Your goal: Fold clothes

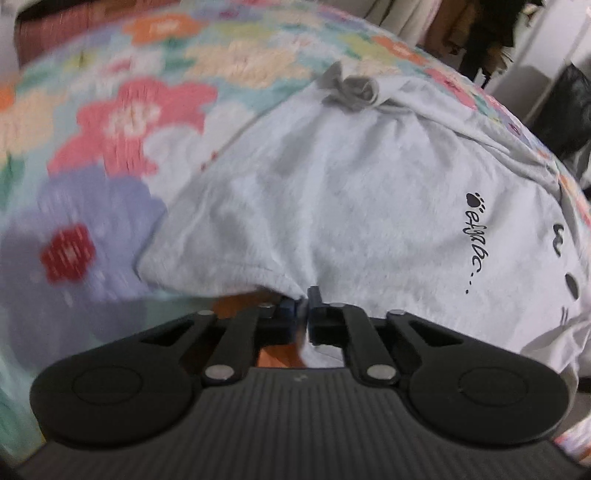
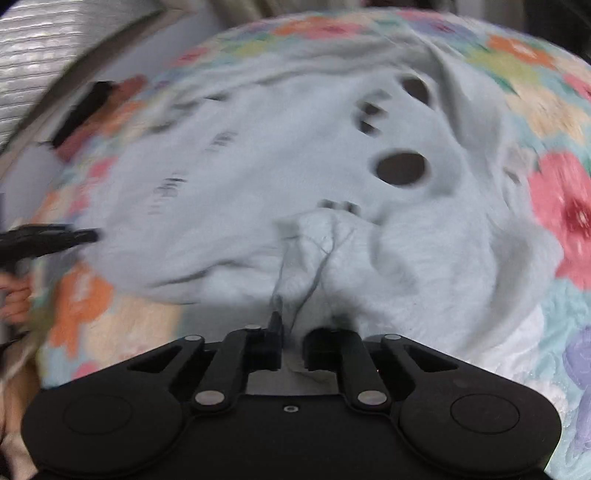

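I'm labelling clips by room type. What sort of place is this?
Likely a bedroom: a pale T-shirt lies on a flowered quilt, apparently a bed, with what looks like clothes hanging behind it.

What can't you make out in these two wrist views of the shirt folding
- Left wrist view: the hem held by the left gripper is tucked between its fingers, so how much of the pale T-shirt they pinch is hidden.
- Left wrist view: the black print is too small to read.
- Right wrist view: motion blur smears the T-shirt's dark marks.
- Right wrist view: bunched cloth hides the right gripper fingertips.
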